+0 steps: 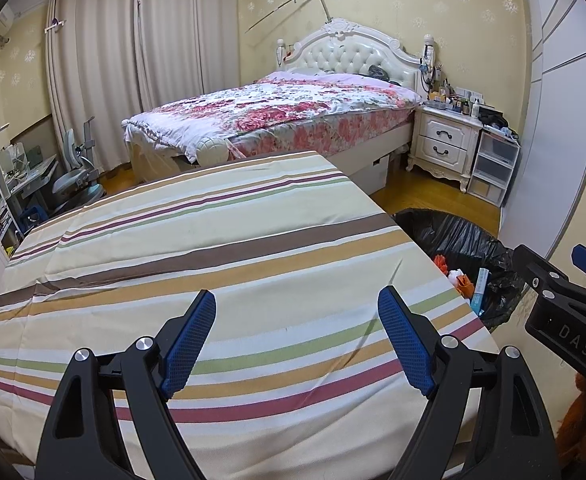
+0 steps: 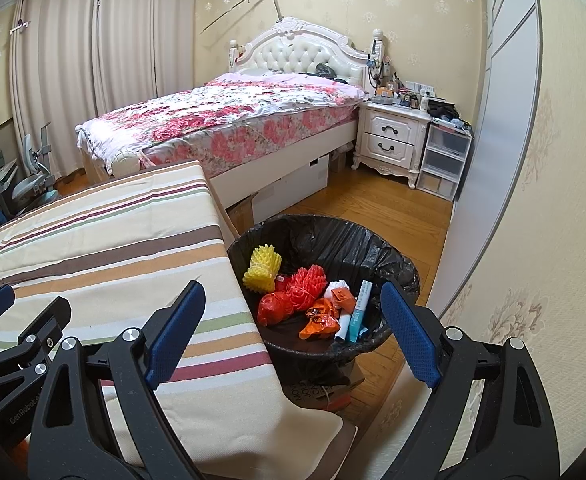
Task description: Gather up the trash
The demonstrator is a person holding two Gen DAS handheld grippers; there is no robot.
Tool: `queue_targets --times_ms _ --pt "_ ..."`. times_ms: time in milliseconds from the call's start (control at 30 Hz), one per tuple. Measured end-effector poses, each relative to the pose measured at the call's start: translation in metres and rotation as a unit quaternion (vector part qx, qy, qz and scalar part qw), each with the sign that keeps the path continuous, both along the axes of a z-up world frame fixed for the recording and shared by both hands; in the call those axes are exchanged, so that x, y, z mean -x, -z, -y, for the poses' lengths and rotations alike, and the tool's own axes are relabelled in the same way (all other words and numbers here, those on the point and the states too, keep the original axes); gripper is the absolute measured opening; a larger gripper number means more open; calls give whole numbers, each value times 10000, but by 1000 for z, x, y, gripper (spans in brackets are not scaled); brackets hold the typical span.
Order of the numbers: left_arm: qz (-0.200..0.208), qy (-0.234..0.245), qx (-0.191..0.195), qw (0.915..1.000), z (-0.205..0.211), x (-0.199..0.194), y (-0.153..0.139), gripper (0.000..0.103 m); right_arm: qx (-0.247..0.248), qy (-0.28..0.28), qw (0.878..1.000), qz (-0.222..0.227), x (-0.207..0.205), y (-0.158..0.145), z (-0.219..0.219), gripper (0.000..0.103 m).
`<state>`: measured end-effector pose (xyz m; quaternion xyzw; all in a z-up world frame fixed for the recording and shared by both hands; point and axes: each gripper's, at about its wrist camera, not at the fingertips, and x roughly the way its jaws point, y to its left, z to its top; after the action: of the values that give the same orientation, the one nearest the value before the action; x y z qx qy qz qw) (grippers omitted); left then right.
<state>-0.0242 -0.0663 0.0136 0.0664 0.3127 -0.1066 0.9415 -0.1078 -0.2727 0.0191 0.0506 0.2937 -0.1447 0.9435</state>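
Note:
A round bin with a black liner [image 2: 397, 268] stands on the floor to the right of a table under a striped cloth [image 2: 105, 248]. In it lie a yellow foam net [image 2: 263, 268], red foam nets [image 2: 307, 286], orange wrappers [image 2: 321, 322], white paper and a teal box [image 2: 359, 312]. My right gripper [image 2: 293, 332] is open and empty, above the bin's near rim. My left gripper [image 1: 297, 340] is open and empty over the striped cloth [image 1: 213, 240]. The bin [image 1: 453, 240] shows at the right of the left wrist view, and the right gripper [image 1: 565, 296] too.
A bed with a floral cover [image 2: 233, 120] stands behind the table. A white nightstand [image 2: 393, 136] and plastic drawers [image 2: 445, 160] are against the far wall. A sliding wardrobe door [image 2: 493, 140] runs along the right. A desk chair [image 1: 77, 176] is at the left.

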Motion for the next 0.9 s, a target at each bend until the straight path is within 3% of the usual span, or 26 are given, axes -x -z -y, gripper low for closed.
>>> queue_targets --times_ms 900 --pt "-42 -19 16 10000 0 1 8 81 6 -4 10000 -14 0 0 -3 87"
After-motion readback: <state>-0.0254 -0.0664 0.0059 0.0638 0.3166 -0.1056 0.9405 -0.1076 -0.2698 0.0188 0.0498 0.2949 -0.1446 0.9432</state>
